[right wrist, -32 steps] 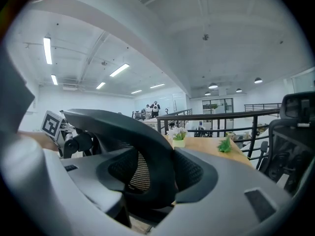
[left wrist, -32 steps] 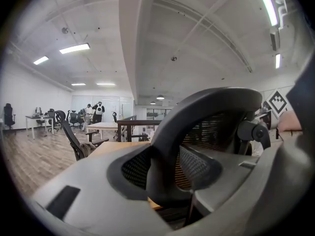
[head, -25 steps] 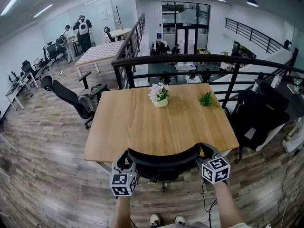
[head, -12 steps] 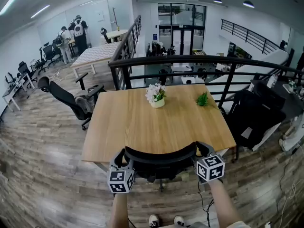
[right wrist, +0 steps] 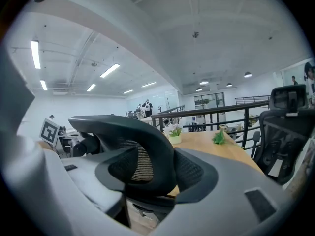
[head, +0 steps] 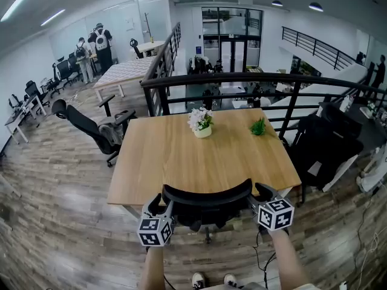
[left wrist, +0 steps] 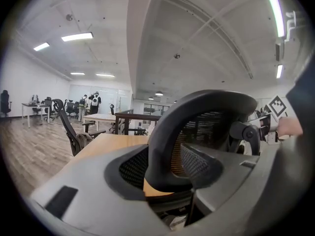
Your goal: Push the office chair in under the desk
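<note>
Almost home. Shows the chair [head: 207, 197] nosed in at the near edge of the bench [head: 181, 156], seat largely hidden under the top, back just short of the wood. Judged all but finished, with a last nudge left at most. Reaches forward with both forearms [head: 284, 260], low and close to level, one at each end of the back. Straddles the back's left edge with the left gripper [head: 159, 205], jaws spread wide and just opened further, rim between them, hold seemingly loose. Pinches the right edge with the right gripper [head: 261, 193], jaws snug on either face. Leaves the flowerpot [head: 202, 122] and plant [head: 259, 127] standing at the far side.
</note>
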The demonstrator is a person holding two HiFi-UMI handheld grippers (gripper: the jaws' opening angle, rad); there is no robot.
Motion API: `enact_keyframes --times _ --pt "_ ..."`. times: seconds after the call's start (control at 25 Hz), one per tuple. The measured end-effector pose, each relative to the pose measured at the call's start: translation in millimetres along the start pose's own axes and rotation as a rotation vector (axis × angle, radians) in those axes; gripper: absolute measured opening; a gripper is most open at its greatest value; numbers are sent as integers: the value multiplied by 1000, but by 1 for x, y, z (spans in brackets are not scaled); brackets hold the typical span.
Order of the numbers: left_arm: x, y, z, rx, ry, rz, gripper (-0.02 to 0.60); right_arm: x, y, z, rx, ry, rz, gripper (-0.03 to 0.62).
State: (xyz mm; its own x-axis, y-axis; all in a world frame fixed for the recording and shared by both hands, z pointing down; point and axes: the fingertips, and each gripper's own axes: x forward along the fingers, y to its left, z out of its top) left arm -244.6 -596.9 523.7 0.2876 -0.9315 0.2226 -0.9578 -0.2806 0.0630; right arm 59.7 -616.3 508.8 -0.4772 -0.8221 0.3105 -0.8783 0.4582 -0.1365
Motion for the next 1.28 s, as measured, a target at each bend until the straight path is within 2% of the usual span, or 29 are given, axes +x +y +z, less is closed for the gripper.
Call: enact_keyframes --times 0.28,0.4,0.48,0.64,0.88,0.92,0.96,1.04,1.16,1.28 --pt "-37 -11 0 -11 -7 7 232 -45 11 -7 -21 17 -14 241" --pt "-56 -23 8 20 -28 2 227 -65 22 -5 -24 2 17 241" --pt "-68 -30 13 58 -38 12 162 -78 31 -2 -37 -7 39 239" --pt "-93 -48 22 87 -52 3 161 -104 45 9 -48 -29 51 230" --pt "-126 -85 47 124 -90 -36 126 -136 74 38 -81 -89 84 149" --pt "-129 -90 51 145 -86 -36 108 -140 79 44 -90 -105 92 138" --pt "-132 -94 55 171 -79 -33 55 -145 84 50 -98 -120 97 127" --pt "-138 -105 64 213 -77 -37 29 -153 92 61 -108 -148 104 107" --pt "-146 -119 81 225 -103 -65 19 -162 104 73 -111 -175 111 70" --pt "-150 -127 94 246 -125 -60 18 -165 114 79 -123 -183 127 26"
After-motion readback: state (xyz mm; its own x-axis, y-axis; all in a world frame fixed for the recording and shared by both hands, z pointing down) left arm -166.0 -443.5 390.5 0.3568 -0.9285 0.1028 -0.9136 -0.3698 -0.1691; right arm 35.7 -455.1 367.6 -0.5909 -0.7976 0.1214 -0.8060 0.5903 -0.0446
